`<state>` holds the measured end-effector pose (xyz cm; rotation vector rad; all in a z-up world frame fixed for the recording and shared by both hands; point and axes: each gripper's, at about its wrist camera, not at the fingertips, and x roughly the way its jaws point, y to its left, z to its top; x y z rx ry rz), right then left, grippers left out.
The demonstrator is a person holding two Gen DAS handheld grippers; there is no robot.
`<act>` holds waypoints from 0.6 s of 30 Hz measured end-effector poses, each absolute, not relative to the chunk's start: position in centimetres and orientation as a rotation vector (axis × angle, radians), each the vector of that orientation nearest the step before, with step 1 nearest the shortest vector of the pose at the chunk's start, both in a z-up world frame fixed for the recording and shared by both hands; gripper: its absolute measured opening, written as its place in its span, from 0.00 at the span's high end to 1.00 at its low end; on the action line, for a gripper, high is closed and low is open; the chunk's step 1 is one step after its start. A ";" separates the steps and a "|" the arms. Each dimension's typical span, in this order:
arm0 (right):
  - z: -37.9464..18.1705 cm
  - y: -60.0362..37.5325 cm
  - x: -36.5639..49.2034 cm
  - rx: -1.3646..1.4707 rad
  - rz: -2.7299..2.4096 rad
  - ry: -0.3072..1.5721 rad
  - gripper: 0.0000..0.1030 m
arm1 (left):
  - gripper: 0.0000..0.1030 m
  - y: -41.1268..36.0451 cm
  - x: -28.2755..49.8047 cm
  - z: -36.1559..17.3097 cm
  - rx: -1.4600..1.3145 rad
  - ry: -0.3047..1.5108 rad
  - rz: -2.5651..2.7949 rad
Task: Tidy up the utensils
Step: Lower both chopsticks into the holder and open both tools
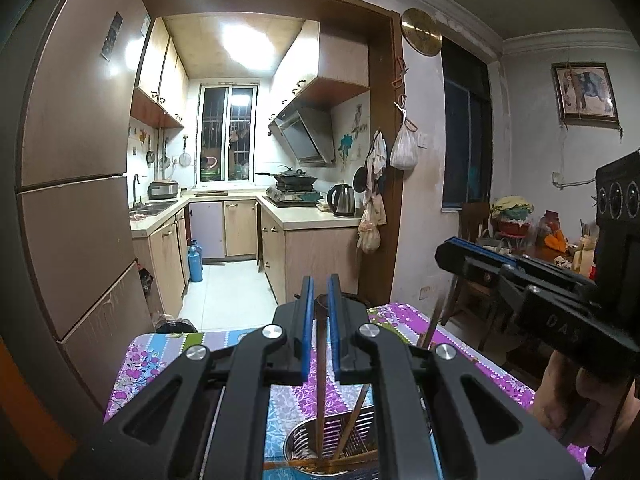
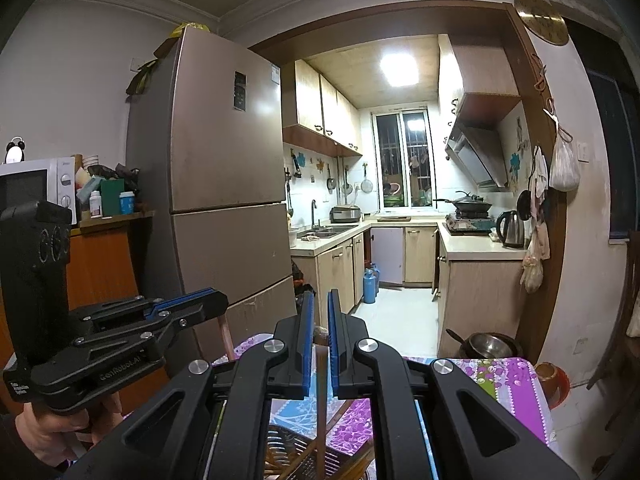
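Over the tabletop [image 1: 160, 356], above the holder [image 1: 332, 440]: left gripper [image 1: 319, 312] pinching a chopstick [image 1: 320, 380], right gripper [image 2: 319, 320] pinching a stick [image 2: 321, 400]. Could snag on sticks already inside, tipping the holder.

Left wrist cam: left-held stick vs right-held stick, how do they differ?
Pose: the left gripper's stick stands nearly upright in view, while the right gripper's stick leans, its top toward the right.
Lower end: the left one's reaches into the metal holder. The right one's is hidden behind the left gripper.
Shared: both are brown wood, and each is pinched between shut fingers, the second by the right gripper.
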<state>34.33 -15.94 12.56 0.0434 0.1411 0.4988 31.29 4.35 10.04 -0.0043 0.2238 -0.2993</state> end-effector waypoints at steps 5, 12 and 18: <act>12.8 -16.1 34.0 0.043 0.497 0.133 0.92 | 0.94 4.3 31.5 9.9 -0.007 0.227 -0.295; 13.3 -16.3 33.3 0.038 0.496 0.122 0.92 | 0.73 4.5 30.8 10.1 -0.010 0.215 -0.290; 13.9 -16.9 30.8 0.049 0.498 0.095 0.63 | 0.53 4.8 28.3 11.0 -0.006 0.169 -0.280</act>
